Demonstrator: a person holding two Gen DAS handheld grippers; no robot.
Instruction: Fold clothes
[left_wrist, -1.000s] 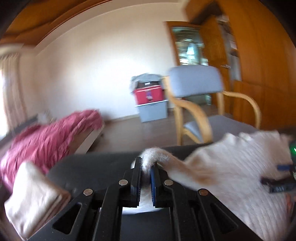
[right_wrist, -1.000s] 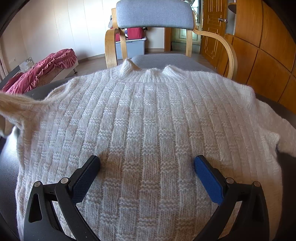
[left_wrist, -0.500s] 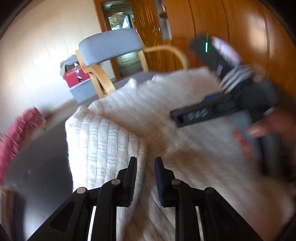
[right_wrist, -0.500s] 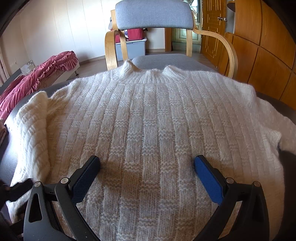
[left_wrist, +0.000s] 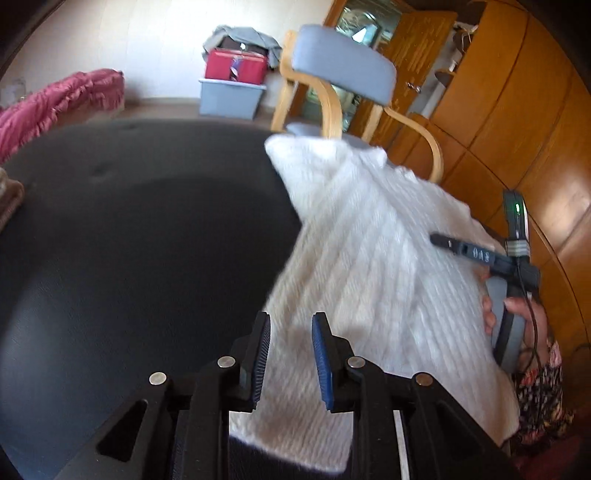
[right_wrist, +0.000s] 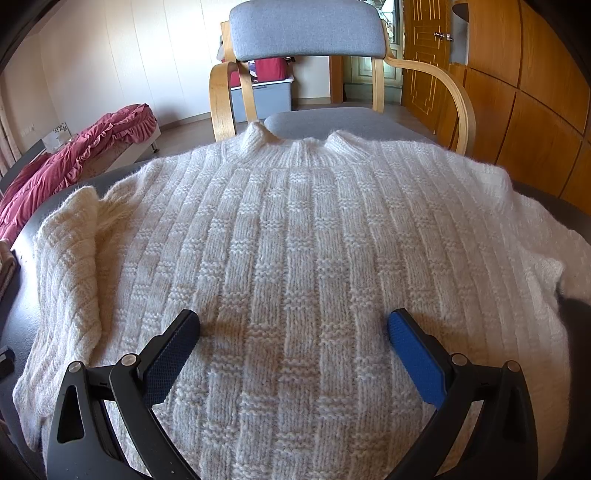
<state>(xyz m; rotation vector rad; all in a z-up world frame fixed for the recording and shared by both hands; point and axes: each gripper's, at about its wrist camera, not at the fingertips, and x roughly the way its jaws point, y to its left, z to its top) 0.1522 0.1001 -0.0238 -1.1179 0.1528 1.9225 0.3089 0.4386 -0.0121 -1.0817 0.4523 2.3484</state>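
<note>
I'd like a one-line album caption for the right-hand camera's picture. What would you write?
Open right gripper poised over a cream knitted sweater spread on a dark table, one sleeve folded in, a grey chair behind.

A lived-in room in a home, likely a bedroom or sitting room.

A wooden armchair (right_wrist: 306, 40) with grey cushions stood near a dark table (left_wrist: 129, 240), and a low bed (right_wrist: 122, 147) along the pale wall carried a rumpled red blanket (right_wrist: 74, 162). Wooden panelled cupboards (right_wrist: 535, 110) and a wooden door (right_wrist: 424, 62) lined one side. A grey storage box (left_wrist: 231, 98) with a red bag (left_wrist: 236, 68) on top sat on the floor.
</note>
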